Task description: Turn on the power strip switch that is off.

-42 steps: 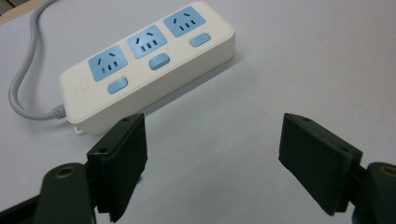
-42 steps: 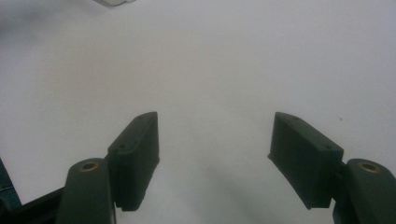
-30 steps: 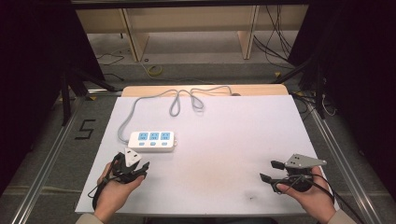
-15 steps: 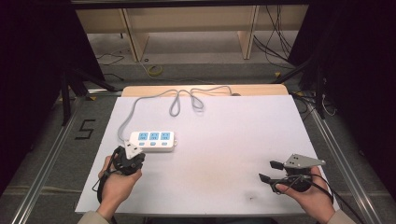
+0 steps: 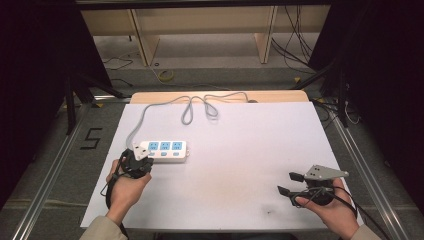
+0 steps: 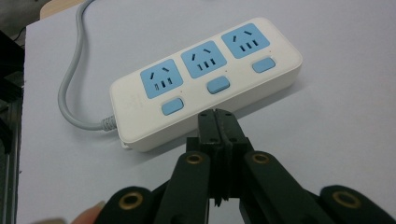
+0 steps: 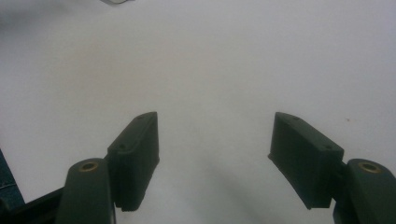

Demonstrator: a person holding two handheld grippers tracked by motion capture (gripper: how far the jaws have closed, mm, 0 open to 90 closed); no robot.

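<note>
A white power strip (image 5: 165,149) with three blue sockets and three blue switches lies flat on the left half of the white table sheet (image 5: 240,145). Its grey cable (image 5: 195,105) loops off toward the far edge. My left gripper (image 5: 146,160) is just short of the strip's near left end and points at it. In the left gripper view its jaws are shut with nothing between them, the tips (image 6: 217,122) almost at the strip's (image 6: 205,84) near side. My right gripper (image 5: 286,183) rests near the front right of the sheet, open and empty (image 7: 215,158).
A wooden table edge (image 5: 270,95) shows beyond the sheet at the back. Metal rails (image 5: 45,195) run along both sides on the floor, with a "5" mark (image 5: 91,138) at the left. Shelving legs and loose cables (image 5: 300,35) stand behind the table.
The left hand has moved away from the person, up to the power strip's near left end, and its jaws have closed empty. The right hand has stayed put.
</note>
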